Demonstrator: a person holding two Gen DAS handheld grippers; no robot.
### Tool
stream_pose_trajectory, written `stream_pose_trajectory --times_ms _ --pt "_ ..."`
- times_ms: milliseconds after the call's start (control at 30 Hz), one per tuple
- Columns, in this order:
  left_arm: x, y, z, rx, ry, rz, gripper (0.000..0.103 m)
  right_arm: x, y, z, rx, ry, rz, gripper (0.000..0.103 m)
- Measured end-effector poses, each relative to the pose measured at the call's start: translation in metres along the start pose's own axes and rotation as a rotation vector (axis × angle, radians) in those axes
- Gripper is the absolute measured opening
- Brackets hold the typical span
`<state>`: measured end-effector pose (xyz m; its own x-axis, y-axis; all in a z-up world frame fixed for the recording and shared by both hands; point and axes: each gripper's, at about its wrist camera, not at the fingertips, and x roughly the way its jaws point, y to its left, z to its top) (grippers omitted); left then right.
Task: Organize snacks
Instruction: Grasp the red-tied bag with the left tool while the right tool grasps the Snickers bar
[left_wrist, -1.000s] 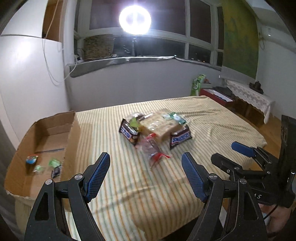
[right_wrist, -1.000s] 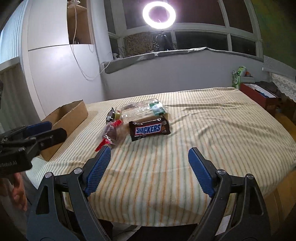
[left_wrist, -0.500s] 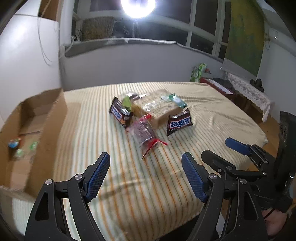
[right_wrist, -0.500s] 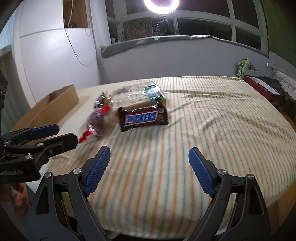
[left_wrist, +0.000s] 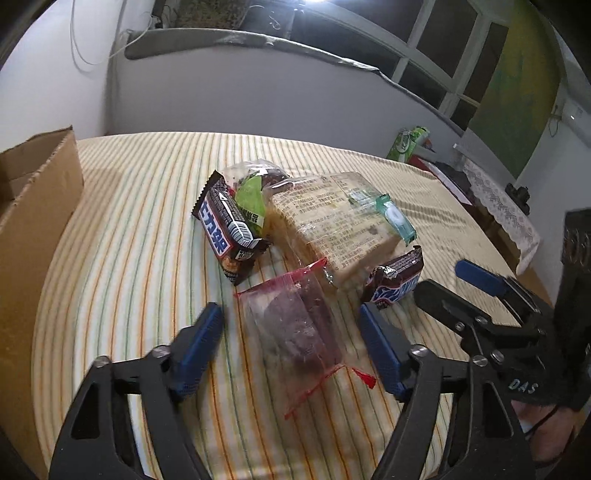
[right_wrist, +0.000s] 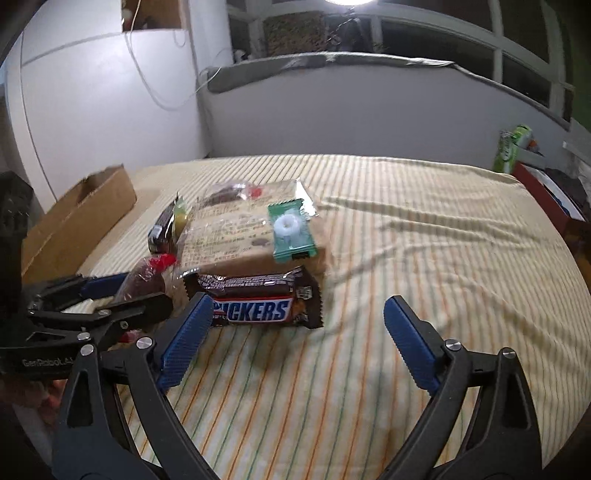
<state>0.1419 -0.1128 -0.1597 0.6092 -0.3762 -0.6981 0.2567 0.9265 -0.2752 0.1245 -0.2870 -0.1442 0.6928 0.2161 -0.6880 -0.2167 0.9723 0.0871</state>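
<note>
Your left gripper (left_wrist: 288, 339) is straddling the clear zip bag (left_wrist: 295, 325) with the red seal, and its jaws are closing with the bag between them, pads not yet pressing the plastic. The bag's long axis runs away from you, roughly along the line of the fingers, so you close across its narrow width. Your right gripper (right_wrist: 299, 332) is spreading wider with nothing held; the Snickers bar (right_wrist: 258, 302) lies crosswise just ahead, its left end by the left pad (right_wrist: 184, 332), the rest offset toward that side. So left is nearer the bag, right nearer the bar. Behind them sits the big wrapped cake pack (left_wrist: 332, 221) with a small green packet (right_wrist: 293, 232) on top and a second dark bar (left_wrist: 227, 225) leaning beside it. Everything rests on a striped cloth (right_wrist: 406, 240), slightly wrinkled. The cardboard box (left_wrist: 33, 206) waits on the left edge, well apart from the pile.
</note>
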Motion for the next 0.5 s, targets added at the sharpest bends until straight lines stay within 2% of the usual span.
stream_pose_trajectory --times_ms 167,267,300,333,400,500 --pt "-0.005 0.005 -0.004 0.01 -0.008 -0.002 0.058 0.011 0.011 0.004 -0.035 0.037 0.007 0.096" --pt "-0.008 0.015 -0.006 -0.006 -0.015 -0.007 0.049 0.018 0.015 0.011 -0.044 0.045 0.008 0.096" --pt "-0.01 0.017 -0.007 -0.012 -0.018 -0.009 0.043 0.019 0.016 0.012 -0.048 0.046 0.015 0.095" --pt "-0.01 0.019 -0.008 -0.02 -0.021 -0.009 0.038 0.021 0.018 0.013 -0.052 0.04 0.029 0.078" --pt "-0.012 0.023 -0.01 -0.031 -0.03 -0.013 0.035 0.024 0.017 0.012 -0.033 0.039 0.051 0.047" --pt "-0.013 0.029 -0.013 -0.049 -0.051 -0.029 0.031 0.02 0.011 0.009 0.006 0.022 0.053 0.044"
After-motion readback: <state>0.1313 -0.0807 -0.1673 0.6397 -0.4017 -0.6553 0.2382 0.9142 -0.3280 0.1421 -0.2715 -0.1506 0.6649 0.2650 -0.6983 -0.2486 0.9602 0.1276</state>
